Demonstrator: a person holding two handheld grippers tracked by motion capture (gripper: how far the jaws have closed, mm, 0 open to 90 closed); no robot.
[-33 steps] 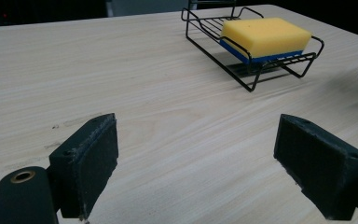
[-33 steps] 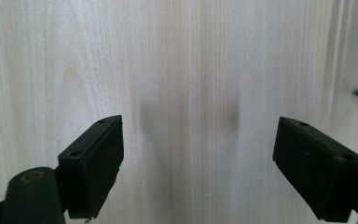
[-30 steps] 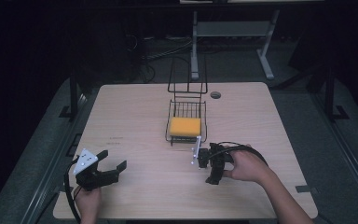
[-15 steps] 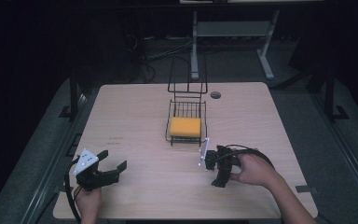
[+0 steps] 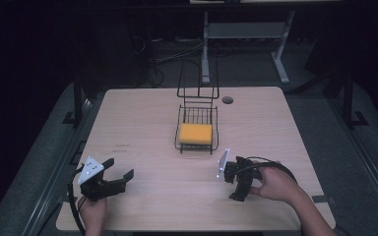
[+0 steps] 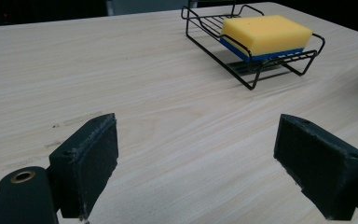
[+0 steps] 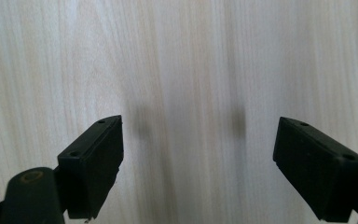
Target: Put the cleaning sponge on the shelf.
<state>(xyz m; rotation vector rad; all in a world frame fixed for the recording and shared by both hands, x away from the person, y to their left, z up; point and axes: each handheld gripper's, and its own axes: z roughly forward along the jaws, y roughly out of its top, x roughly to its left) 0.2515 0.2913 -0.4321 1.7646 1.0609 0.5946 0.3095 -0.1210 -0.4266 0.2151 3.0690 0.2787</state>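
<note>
I am holding the left gripper (image 5: 119, 175) low at the near left corner of the tabletop (image 5: 142, 123), its jaws standing wide apart and gripping nothing. Through the left gripper view I am looking between those jaws across bare wood toward the wire rack (image 6: 256, 70), which is sitting well apart from them. A yellow sponge (image 6: 265, 32) with a blue underside is lying flat in the rack's tray.

From the high view, the sponge (image 5: 195, 133) is resting in the rack (image 5: 197, 146) near the middle of the tabletop, with the rack's tall wire back rising on its far side.

I am keeping the right gripper (image 5: 237, 186) at the near right, with my hand (image 5: 275, 184) wrapped around it. Its jaws are pointing down at the wood, spread wide, and holding nothing. In the right gripper view they are casting two soft shadows on the grain.
</note>
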